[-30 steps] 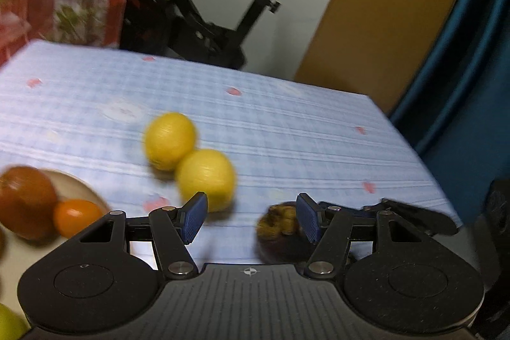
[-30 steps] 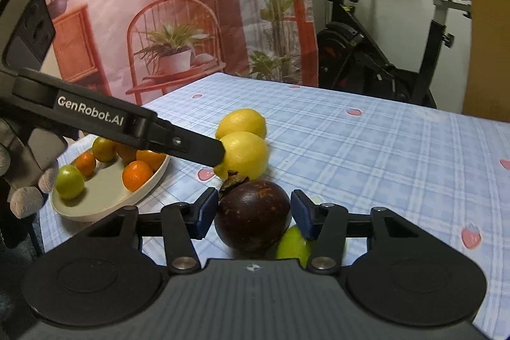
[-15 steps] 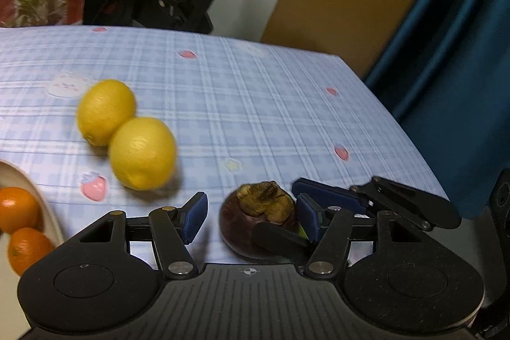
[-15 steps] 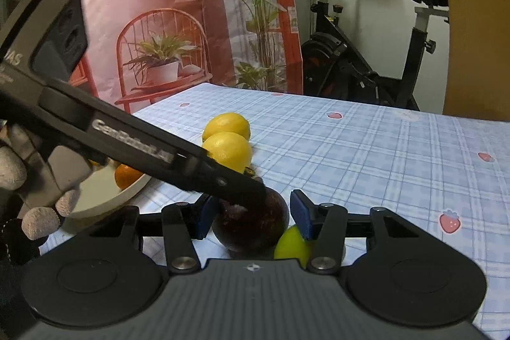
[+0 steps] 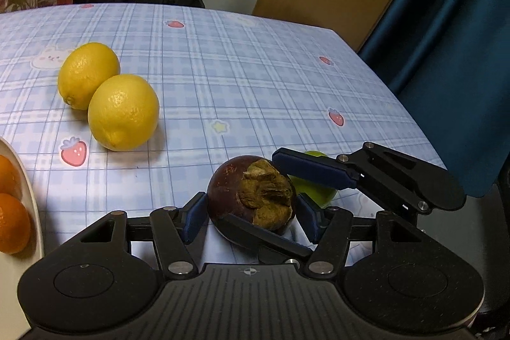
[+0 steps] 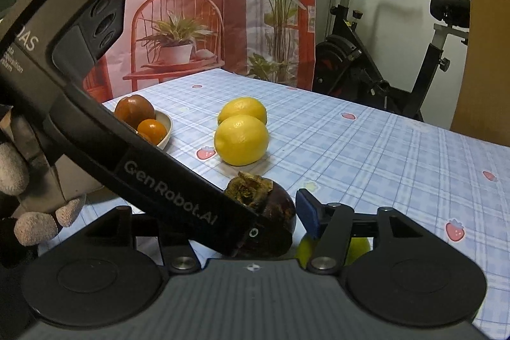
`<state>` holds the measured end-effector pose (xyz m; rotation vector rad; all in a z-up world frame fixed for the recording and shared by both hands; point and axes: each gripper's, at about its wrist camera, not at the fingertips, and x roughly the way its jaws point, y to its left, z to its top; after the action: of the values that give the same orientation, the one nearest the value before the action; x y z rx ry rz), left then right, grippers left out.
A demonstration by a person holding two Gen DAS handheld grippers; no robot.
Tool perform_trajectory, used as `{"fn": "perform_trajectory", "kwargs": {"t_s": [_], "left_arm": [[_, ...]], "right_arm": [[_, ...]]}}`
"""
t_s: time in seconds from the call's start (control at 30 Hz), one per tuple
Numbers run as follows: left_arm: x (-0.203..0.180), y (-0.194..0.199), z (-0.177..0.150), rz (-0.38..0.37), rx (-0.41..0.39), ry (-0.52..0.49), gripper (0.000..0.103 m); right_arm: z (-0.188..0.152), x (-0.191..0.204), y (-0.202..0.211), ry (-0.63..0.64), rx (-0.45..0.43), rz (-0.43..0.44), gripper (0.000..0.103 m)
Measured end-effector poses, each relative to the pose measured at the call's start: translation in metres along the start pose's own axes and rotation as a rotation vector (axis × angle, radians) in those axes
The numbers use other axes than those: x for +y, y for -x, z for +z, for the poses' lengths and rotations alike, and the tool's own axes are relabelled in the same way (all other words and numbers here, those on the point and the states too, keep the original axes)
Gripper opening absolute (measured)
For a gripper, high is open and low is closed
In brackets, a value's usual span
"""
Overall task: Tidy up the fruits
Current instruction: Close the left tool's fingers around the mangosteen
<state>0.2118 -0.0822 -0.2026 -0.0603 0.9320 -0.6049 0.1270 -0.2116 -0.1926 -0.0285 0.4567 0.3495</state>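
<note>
Fruits are partly sorted: oranges [image 5: 11, 212] sit plated; lemons [image 5: 122, 112], lime [image 5: 314, 191] wait. My right gripper [image 6: 255, 222] has just been loosening off the mangosteen [image 5: 251, 196]; my left gripper [image 5: 250, 215] brackets it, grip uncertain.

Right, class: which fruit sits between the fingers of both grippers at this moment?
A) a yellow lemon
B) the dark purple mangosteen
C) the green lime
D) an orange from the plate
B: the mangosteen lies between the left gripper's blue pads, and the right gripper's fingers flank it too, while both lemons rest apart on the tablecloth.
</note>
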Motion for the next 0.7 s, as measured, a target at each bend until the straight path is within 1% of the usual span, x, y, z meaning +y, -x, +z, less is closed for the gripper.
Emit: {"fn": "perform_trajectory", "kwargs": {"t_s": [0.33,0.6,0.7], "left_arm": [[-0.004,0.001,-0.005,0.023,-0.033,-0.023,0.063],[-0.007,0.005,-0.009,0.037,-0.053,-0.036,0.063],[-0.006,0.005,-0.010,0.037,-0.057,-0.031,0.063]], "right_arm": [[-0.001,0.001,-0.002,0.013,0.024,-0.001,0.062],[-0.004,0.010,-0.008,0.073,0.047,-0.030,0.063],[-0.005,0.011,-0.009,0.076,0.044,-0.030,0.063]]}}
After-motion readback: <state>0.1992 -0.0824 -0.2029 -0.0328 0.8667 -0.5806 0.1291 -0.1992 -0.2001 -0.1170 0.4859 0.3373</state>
